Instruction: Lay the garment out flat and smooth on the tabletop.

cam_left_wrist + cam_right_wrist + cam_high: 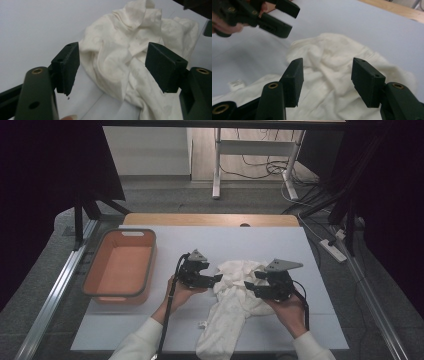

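Fingers (67, 67) of both grippers stand spread, grasping nothing, either side of the crumpled white garment (232, 295) on the worktop (280, 245). Pinching only a loose top fold could let it slip free.

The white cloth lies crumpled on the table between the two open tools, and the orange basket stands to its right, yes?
Not quite: the orange basket stands to the left of the white cloth, as the high view shows. The rest holds: the cloth lies crumpled on the table between the open left tool and right tool.
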`<state>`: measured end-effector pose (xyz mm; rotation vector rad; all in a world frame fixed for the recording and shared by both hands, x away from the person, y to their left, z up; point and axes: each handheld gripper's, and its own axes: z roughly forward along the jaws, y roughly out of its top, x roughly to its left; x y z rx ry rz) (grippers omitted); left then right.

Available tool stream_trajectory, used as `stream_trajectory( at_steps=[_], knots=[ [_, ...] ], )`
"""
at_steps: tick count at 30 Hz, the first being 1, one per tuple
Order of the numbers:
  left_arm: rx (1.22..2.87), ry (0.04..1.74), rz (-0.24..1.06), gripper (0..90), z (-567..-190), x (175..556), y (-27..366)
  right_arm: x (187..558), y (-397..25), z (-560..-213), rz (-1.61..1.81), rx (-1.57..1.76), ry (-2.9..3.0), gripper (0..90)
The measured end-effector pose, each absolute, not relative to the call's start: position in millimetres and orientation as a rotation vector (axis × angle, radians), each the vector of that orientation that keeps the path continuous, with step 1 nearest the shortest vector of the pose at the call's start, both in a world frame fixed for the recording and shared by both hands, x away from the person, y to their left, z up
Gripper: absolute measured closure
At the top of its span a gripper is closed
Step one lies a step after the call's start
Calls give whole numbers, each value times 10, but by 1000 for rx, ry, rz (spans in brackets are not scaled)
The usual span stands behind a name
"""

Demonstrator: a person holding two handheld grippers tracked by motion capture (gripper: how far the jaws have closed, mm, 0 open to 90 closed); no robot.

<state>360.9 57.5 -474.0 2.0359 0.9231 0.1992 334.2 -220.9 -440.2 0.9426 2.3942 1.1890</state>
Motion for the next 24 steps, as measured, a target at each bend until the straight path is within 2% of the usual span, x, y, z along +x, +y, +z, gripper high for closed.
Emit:
stream_trajectory(
  at_steps=[8,18,21,24],
  knots=[
    [2066,885,184,288,-4761,3769,397,3686,-2193,-4371,1148,1023,2374,429],
    [2104,896,183,333,-4927,3724,340,3809,-2188,-4537,1069,1019,2389,427],
    [2122,904,180,361,-4985,3720,333,3832,-2203,-4547,1044,1015,2385,428],
    [2135,908,173,448,-5045,3721,316,3875,-2212,-4582,1012,1010,2394,435]
  ],
)
